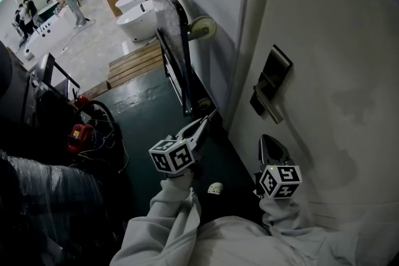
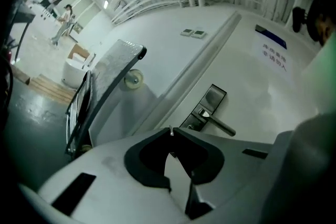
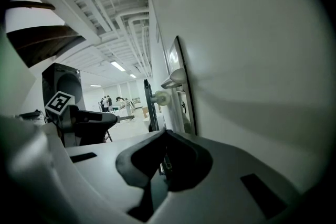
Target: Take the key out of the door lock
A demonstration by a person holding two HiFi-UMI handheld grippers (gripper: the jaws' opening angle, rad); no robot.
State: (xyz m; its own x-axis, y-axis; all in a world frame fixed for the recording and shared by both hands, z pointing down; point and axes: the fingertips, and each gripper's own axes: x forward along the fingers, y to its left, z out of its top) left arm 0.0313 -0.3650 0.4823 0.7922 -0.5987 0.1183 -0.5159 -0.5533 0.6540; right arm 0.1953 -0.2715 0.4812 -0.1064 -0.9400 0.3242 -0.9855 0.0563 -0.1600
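Note:
The white door (image 1: 336, 71) carries a dark lock plate (image 1: 272, 78) with a lever handle (image 2: 222, 125). In the right gripper view the keyhole (image 3: 182, 107) below the handle looks dark and bare. My left gripper (image 1: 211, 115) hangs left of the door, away from the lock, its jaws shut. A small silvery sliver, apparently the key (image 2: 170, 131), is pinched at its tips and pokes out as a thin blade (image 3: 125, 118). My right gripper (image 1: 269, 139) sits close to the door below the lock plate, jaws shut with nothing in them (image 3: 164, 132).
A tall panel cart (image 1: 173, 40) on wheels (image 1: 203, 27) leans by the wall just left of the door frame. Wooden pallets (image 1: 134, 65), a white bathtub (image 1: 137, 19) and people (image 1: 25, 12) lie farther back. A red tool (image 1: 80, 134) and cables sit at the left; a small white object (image 1: 215, 189) lies on the dark floor.

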